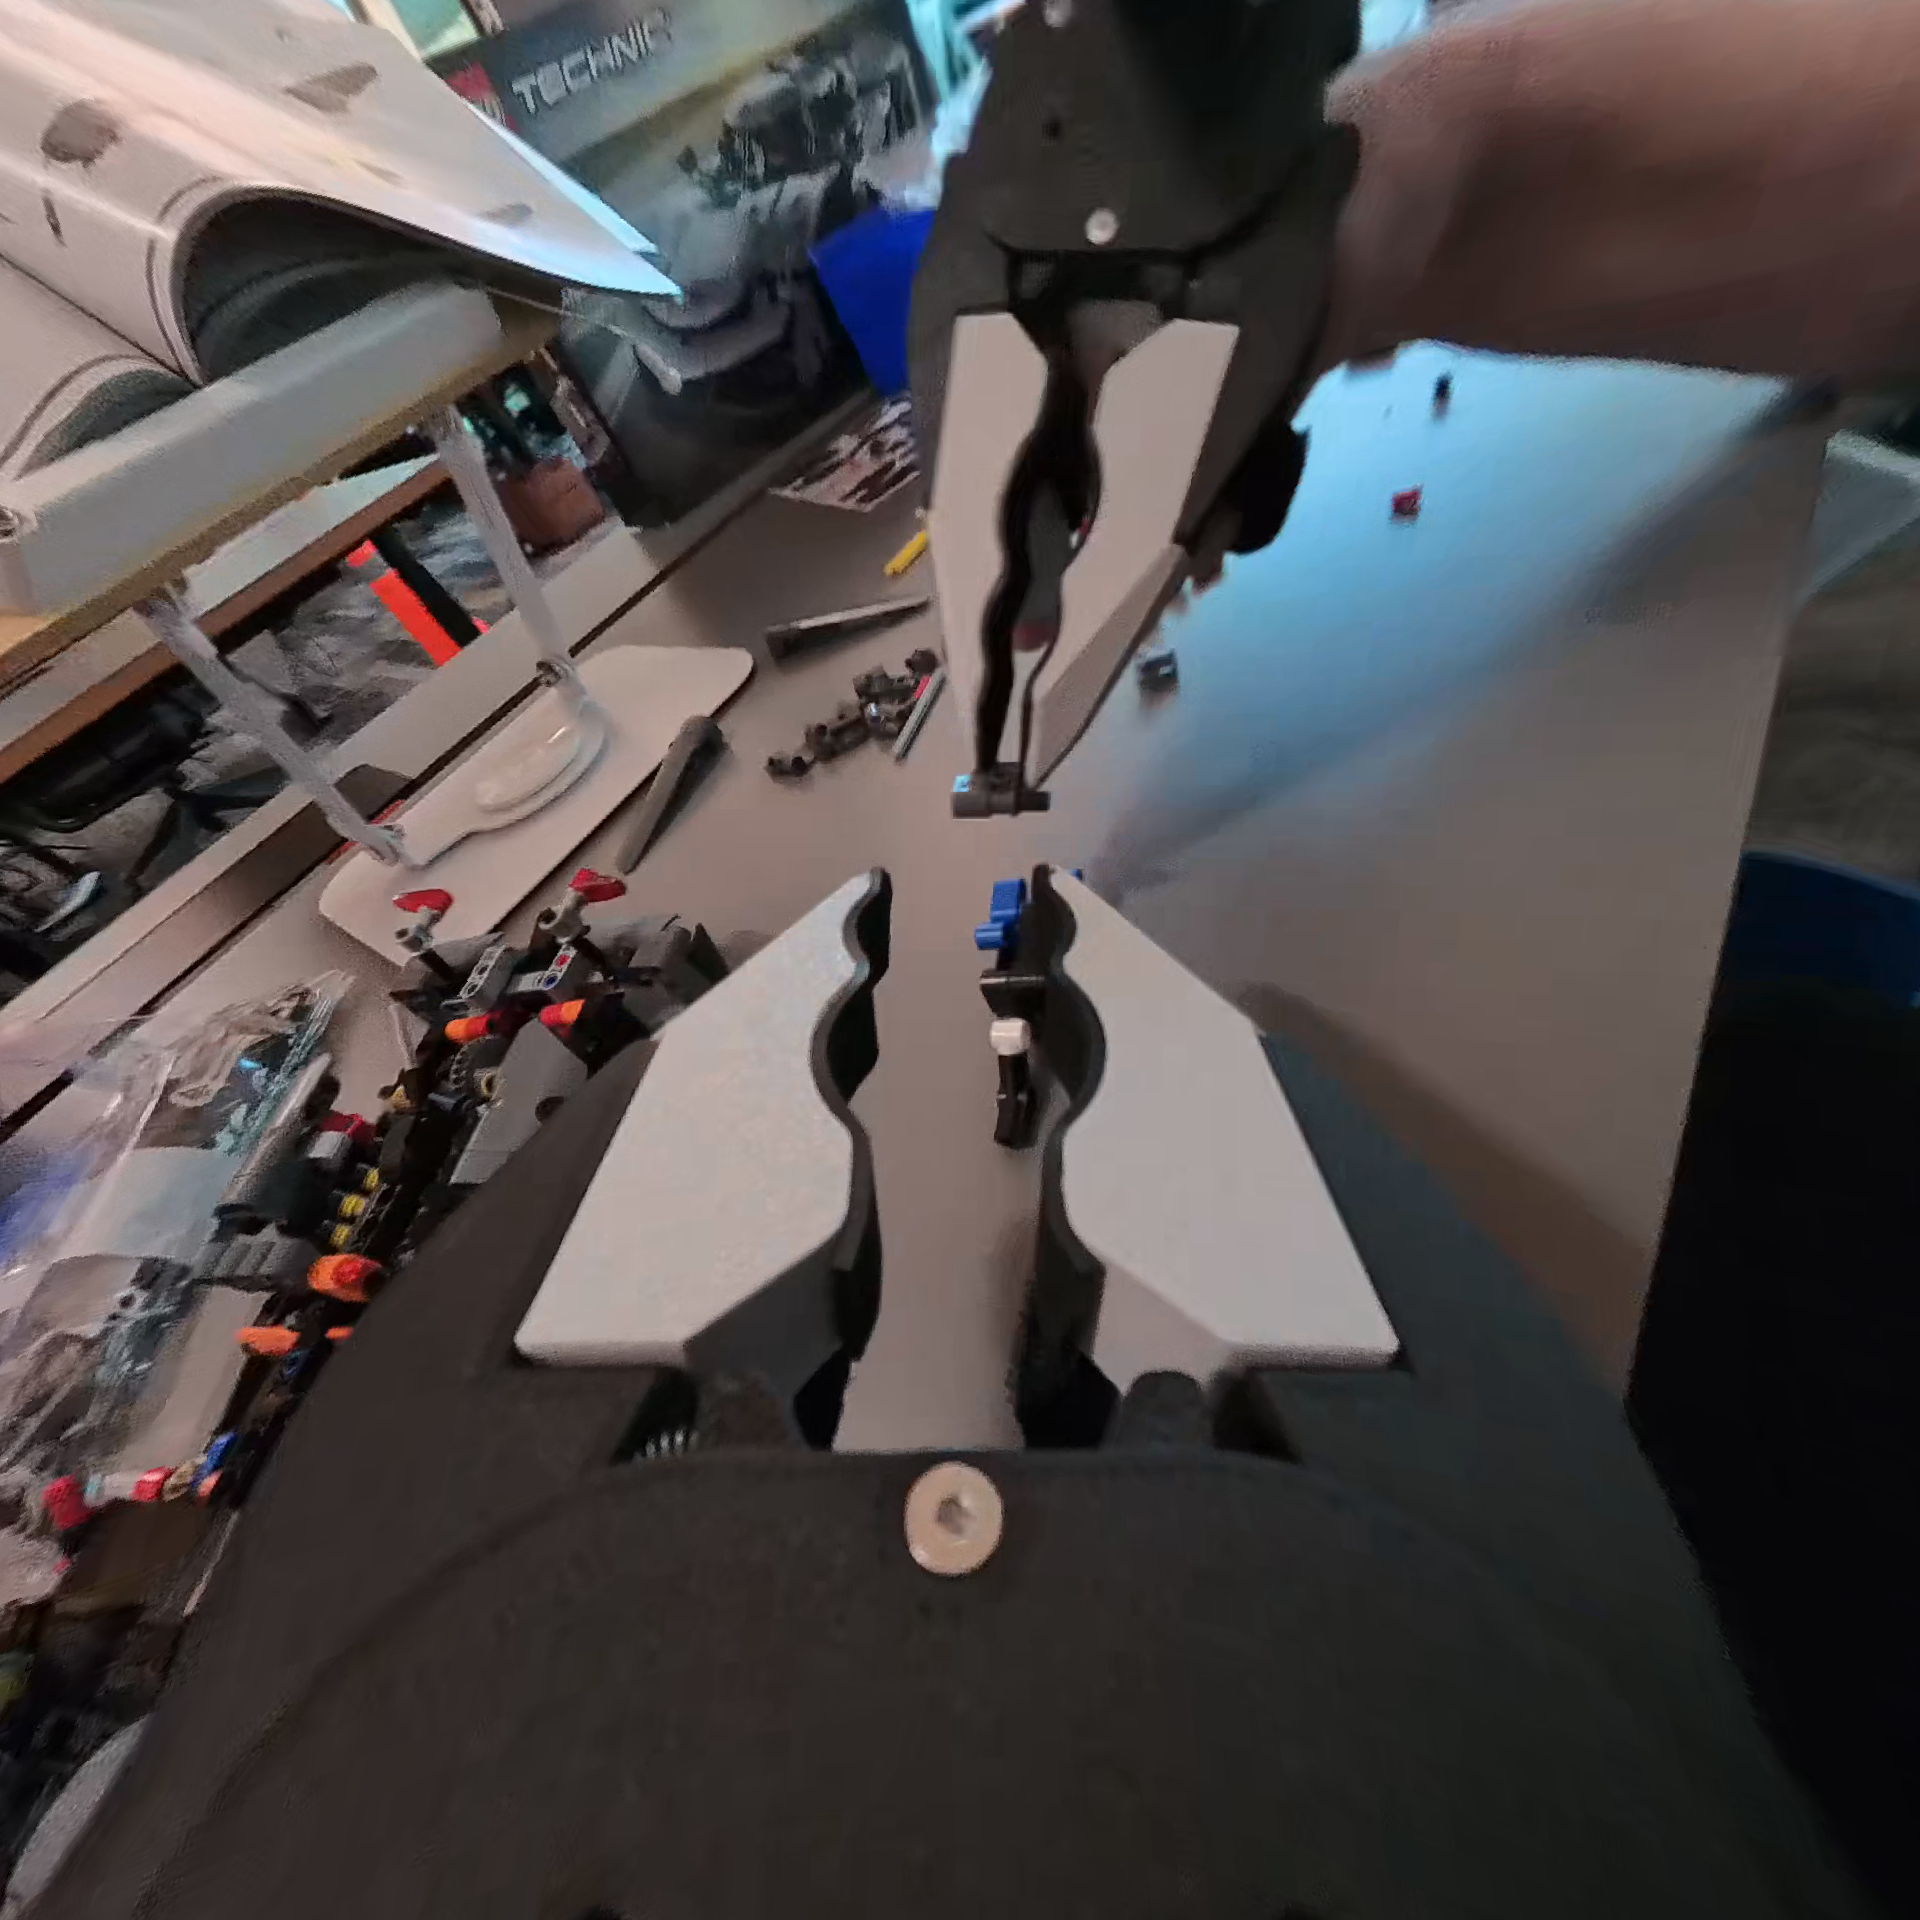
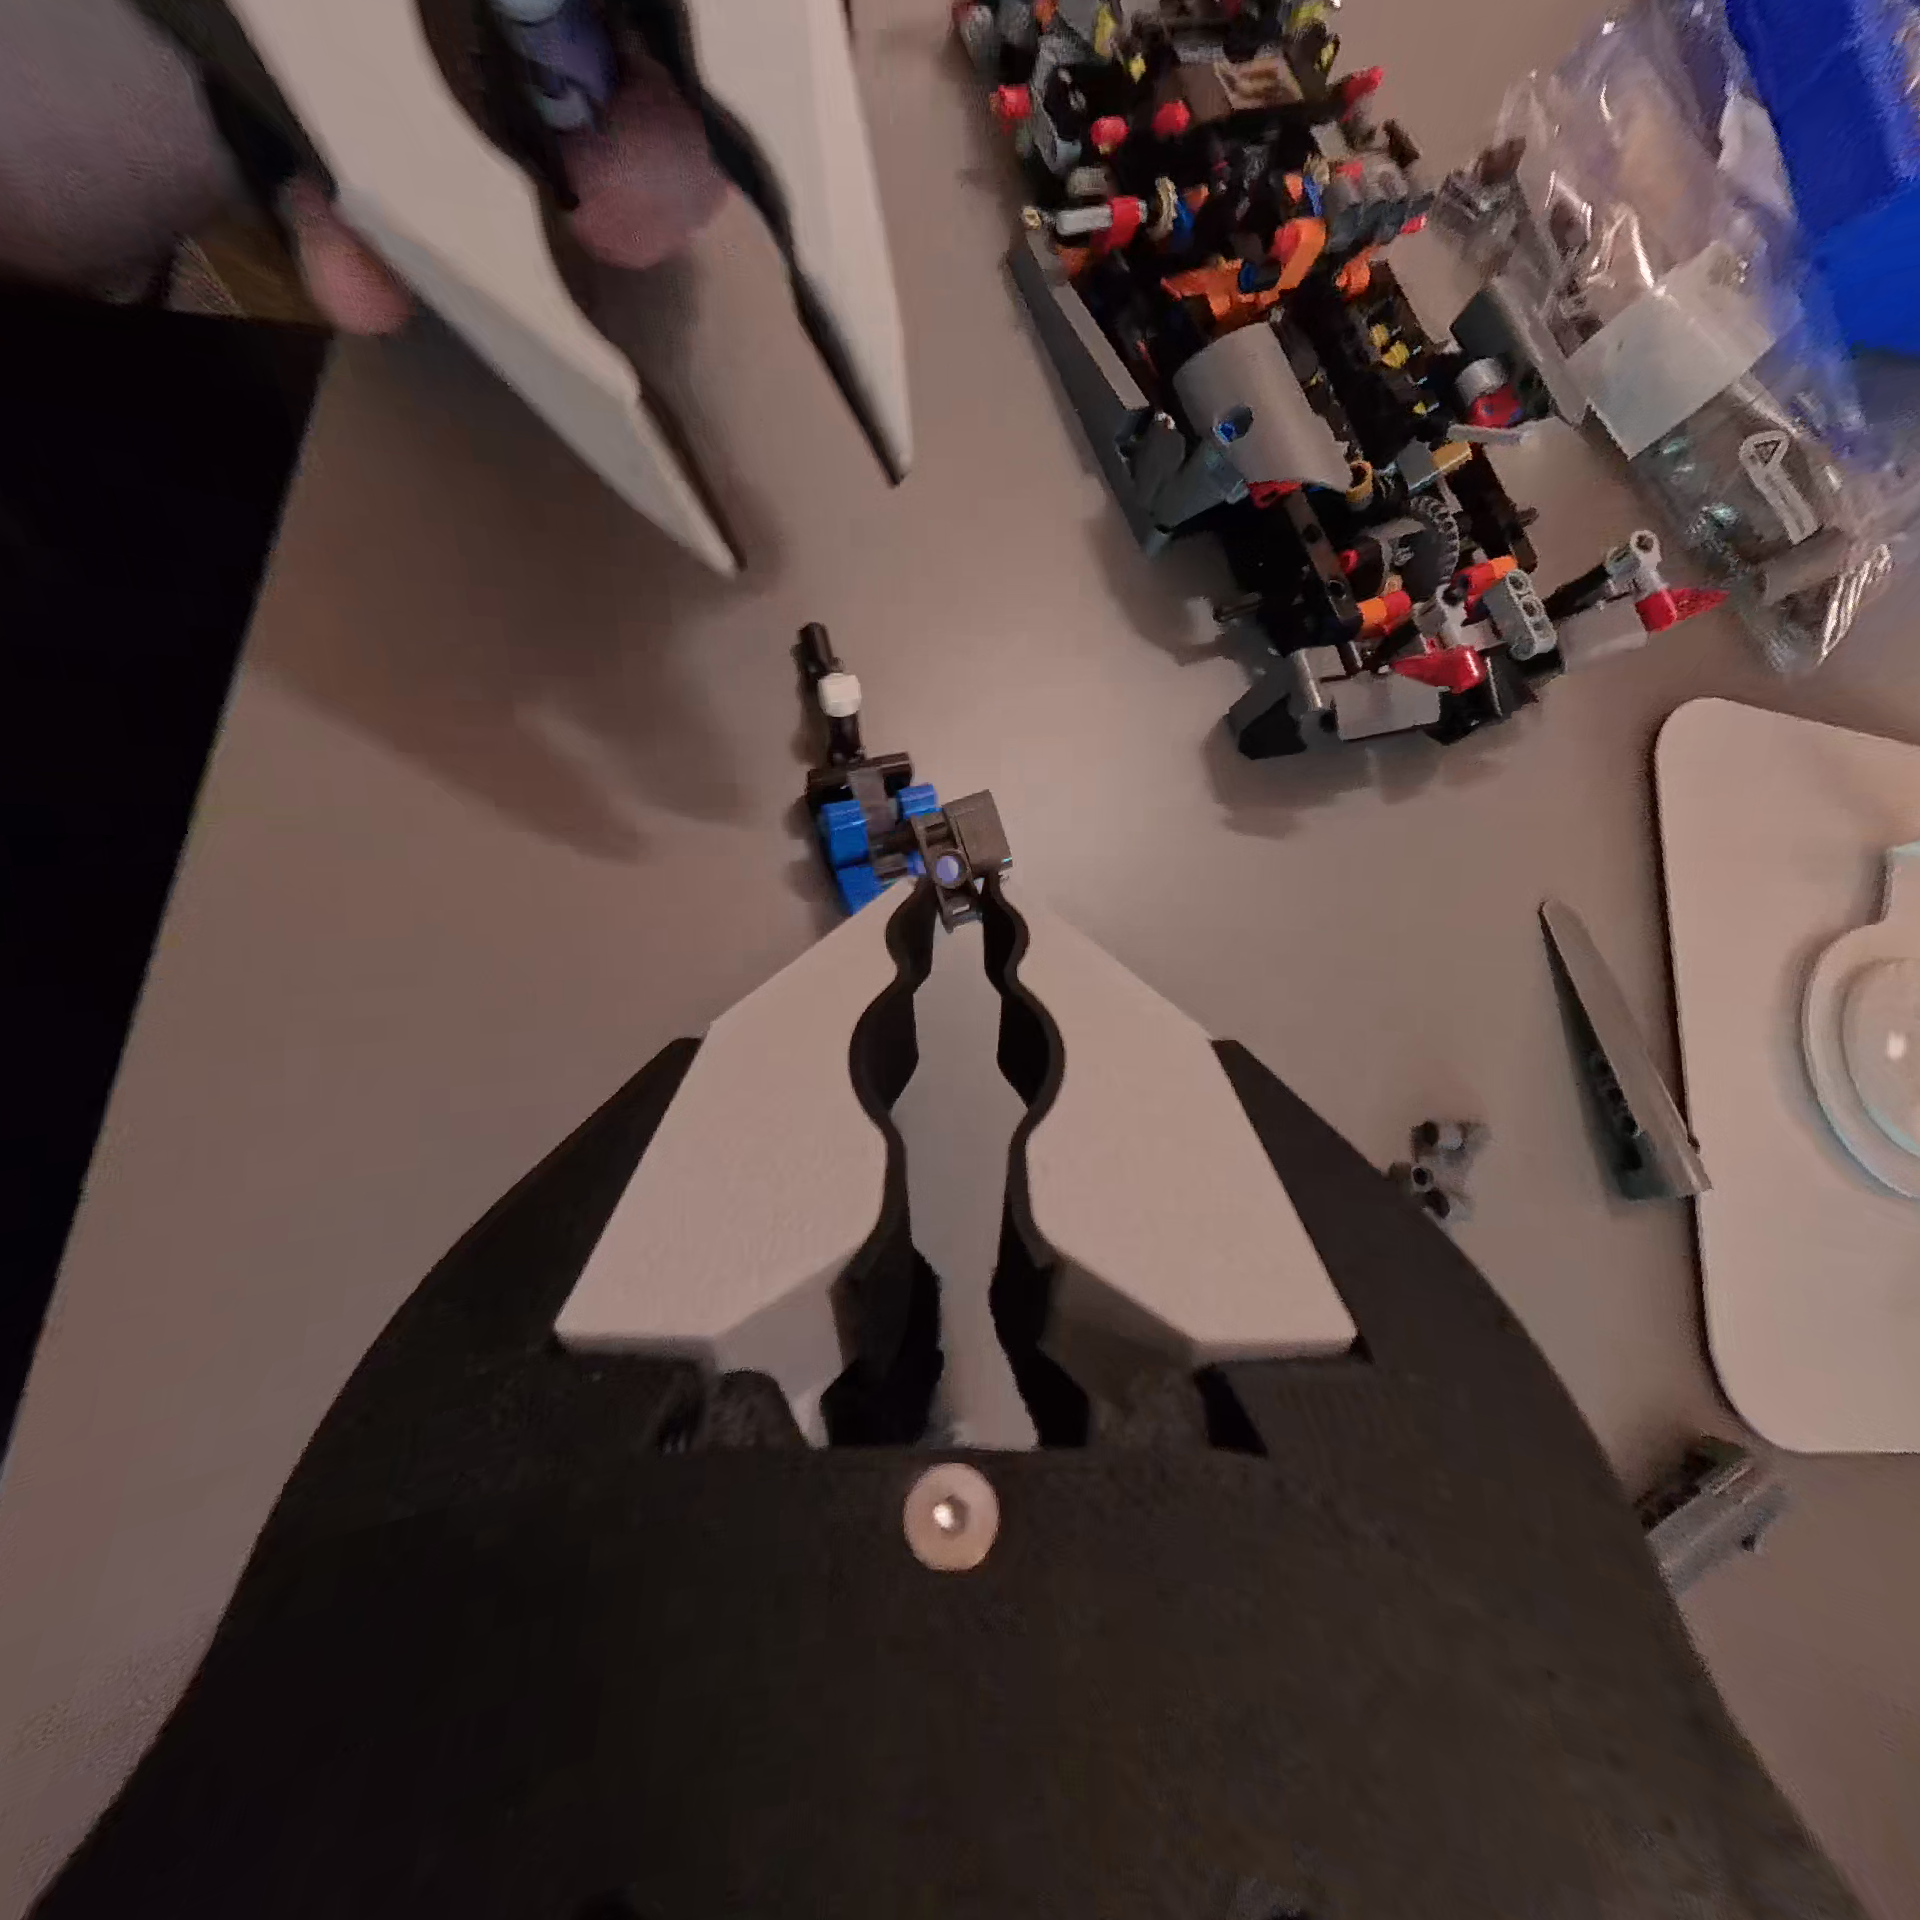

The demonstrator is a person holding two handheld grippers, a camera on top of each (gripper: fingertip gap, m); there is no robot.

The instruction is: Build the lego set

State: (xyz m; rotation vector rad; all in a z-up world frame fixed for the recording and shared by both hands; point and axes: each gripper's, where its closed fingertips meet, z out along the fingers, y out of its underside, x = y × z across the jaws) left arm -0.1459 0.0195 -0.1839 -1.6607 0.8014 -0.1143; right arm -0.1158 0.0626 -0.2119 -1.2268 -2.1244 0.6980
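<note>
My left hand-held gripper [image 1: 961, 883] hung with jaws spread apart, gripping nothing. My right hand-held gripper [image 2: 951, 896] pointed downward, fingertips pinched nearly together, opposite the left.

A hobby or lab workbench is showing here: a grey table [image 1: 1351, 727] is carrying a half-built toy vehicle [image 2: 1330, 416], loose plastic parts [image 1: 852, 717] and clear parts bags [image 2: 1704, 343]. An open instruction booklet [image 1: 260, 177] is sitting on a stand [image 1: 540, 748], a printed set box [image 1: 707, 156] is leaning behind, and blue bins [image 1: 873, 291] are standing nearby.
</note>
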